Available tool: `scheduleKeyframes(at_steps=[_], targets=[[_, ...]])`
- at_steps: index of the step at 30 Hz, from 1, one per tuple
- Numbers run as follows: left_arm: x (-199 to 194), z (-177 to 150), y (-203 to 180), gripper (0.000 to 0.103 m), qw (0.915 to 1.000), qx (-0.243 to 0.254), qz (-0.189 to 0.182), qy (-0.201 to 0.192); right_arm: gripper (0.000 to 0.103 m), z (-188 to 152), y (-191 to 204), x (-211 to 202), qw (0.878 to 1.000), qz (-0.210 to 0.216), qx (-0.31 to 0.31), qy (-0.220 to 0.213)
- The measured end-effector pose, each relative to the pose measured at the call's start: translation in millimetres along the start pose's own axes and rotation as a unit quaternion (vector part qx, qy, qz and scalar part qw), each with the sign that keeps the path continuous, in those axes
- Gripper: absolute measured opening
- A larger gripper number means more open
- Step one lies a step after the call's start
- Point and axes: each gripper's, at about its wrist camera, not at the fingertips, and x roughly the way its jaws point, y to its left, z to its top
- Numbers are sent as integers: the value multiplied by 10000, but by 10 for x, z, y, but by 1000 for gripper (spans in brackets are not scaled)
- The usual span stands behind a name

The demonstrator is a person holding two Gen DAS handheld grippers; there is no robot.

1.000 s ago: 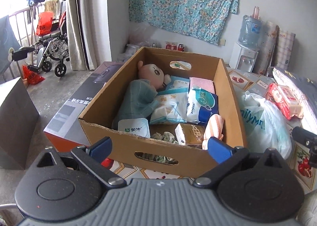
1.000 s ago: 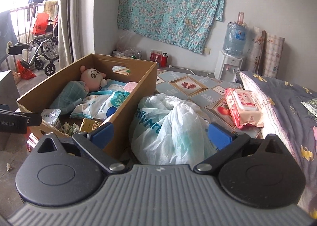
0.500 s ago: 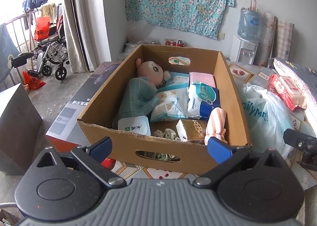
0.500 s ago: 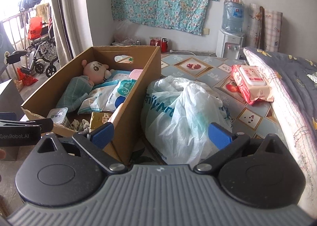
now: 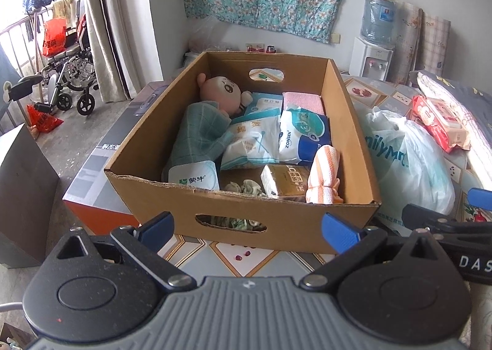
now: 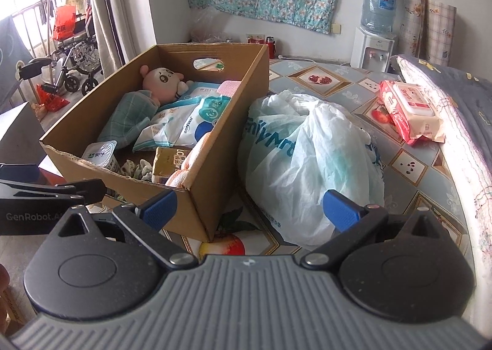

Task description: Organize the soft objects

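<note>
The cardboard box sits on the patterned floor mat, open-topped, with oval handle cut-outs in both end walls and a ragged near rim. Just right of it slumps a white plastic bag, crumpled, with blue lettering and something pale green showing through. Inside the box, a teal checked cloth lies along the left wall with a pink plush doll at its far end. Beside them lie white-and-blue soft packs, then an orange-striped rolled towel against the right wall, tied at its near end. A brown tissue pack rests next to it. Further right, a red wipes pack lies by the bed edge. My left tool hovers before the box, fingers spread wide, holding nothing. My right tool is equally wide and empty, facing the bag.
</note>
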Motion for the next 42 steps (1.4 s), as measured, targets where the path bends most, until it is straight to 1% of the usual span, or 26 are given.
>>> scheduleKeyframes(at_steps=[22, 42], targets=[[77, 13, -29, 103, 9999, 16, -45, 145, 102, 21, -20, 14, 10000, -14, 41, 54], [136, 21, -45, 101, 9997, 24, -46, 251, 102, 14, -55, 102, 9996, -3, 161, 231]])
